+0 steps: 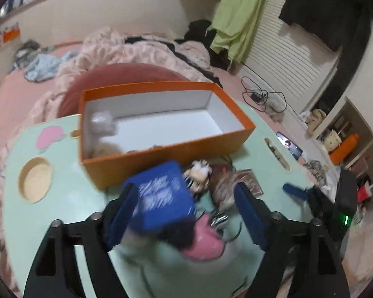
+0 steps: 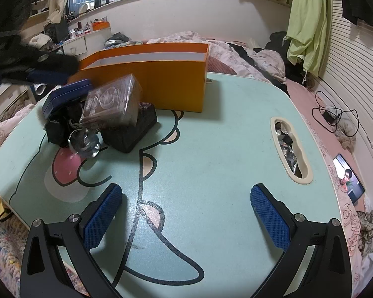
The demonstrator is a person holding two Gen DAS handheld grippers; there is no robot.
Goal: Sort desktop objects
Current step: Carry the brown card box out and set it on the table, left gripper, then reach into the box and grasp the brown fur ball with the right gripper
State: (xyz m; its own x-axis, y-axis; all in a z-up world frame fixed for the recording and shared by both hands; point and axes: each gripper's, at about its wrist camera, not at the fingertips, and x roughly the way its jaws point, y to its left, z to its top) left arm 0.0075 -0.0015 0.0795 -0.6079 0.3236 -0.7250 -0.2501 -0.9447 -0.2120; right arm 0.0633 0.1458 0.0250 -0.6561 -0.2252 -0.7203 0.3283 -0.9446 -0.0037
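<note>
Hovering my left claw over the mint-green tabletop right now, fingers spread wide apart and nothing clamped between them. A blue case sits in the gap, closer to the left finger, but the shot is blurry so I can't tell if it touches the pad. Just behind it sits the rest of the pile: a little striped figurine, a brownish clear-wrapped packet and some shiny metal bits next to a pink patch printed on the tabletop. The orange box with the white inside stands right behind the pile, and a whitish fluffy thing plus something pale lie in its left end; the rest of the box floor is bare. My right claw is also wide open, holding nothing, sitting low over a bare stretch of the tabletop's cartoon print, well apart from the clutter. From that side the pile is up at the left: the blue case, a clear plastic box leaning on a dark block, and a ring of keys in front.
</note>
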